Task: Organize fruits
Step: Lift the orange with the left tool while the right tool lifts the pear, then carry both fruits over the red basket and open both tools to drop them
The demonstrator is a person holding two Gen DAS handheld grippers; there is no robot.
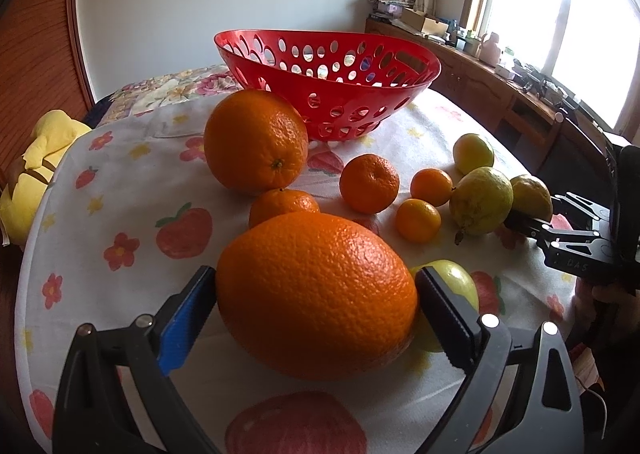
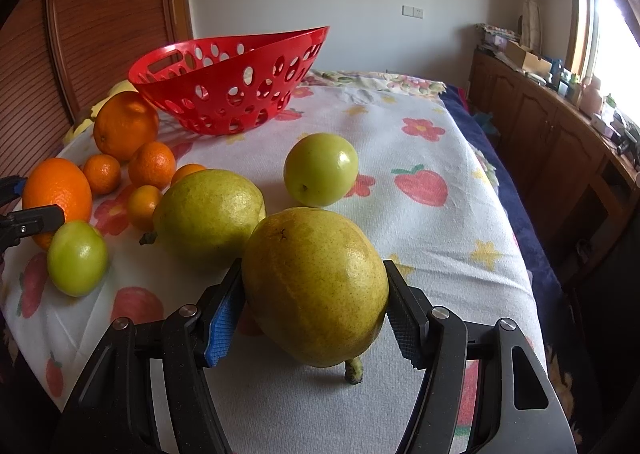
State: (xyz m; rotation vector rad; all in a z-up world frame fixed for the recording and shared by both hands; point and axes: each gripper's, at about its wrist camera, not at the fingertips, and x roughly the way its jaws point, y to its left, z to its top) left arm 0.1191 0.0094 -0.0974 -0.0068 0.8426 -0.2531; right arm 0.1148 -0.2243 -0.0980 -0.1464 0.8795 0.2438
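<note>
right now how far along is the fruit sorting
Nothing looks done yet: the red perforated plastic basket is empty. In hand: the left gripper clamps a large orange, and the right gripper clamps a yellow-green pear. Left on the floral tablecloth: another large orange, four small mandarins, a second pear and two green round fruits.
</note>
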